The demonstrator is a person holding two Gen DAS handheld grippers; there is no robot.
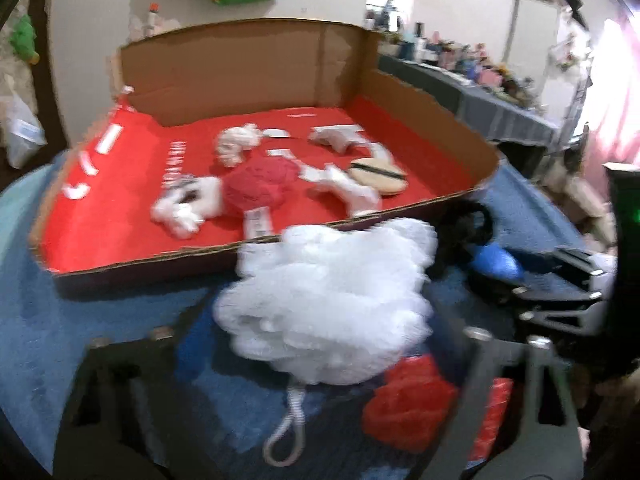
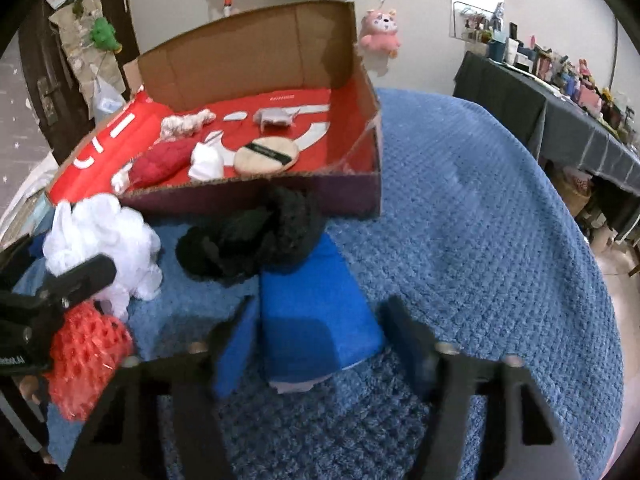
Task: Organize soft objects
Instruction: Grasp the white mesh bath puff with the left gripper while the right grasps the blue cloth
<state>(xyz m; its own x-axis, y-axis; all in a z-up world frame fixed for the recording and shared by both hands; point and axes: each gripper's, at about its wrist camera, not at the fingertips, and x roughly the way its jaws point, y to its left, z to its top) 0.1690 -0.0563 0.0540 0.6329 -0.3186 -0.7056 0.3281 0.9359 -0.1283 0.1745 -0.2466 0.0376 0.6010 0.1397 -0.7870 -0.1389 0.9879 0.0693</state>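
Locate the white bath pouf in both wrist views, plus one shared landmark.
Left wrist: white bath pouf sits centre frame, just in front of the box's near wall.
Right wrist: white bath pouf at left edge, left of the black fuzzy item.
Shared landmark: round beige powder puff inside the cardboard box.

Your right gripper (image 2: 320, 320) straddles the blue sponge (image 2: 316, 312) on the blue blanket (image 2: 480, 240), pads beside it; contact is unclear. A black scrunchie (image 2: 248, 240) lies just behind, then the red-lined cardboard box (image 2: 256, 196). The white loofah (image 2: 104, 240) sits left.
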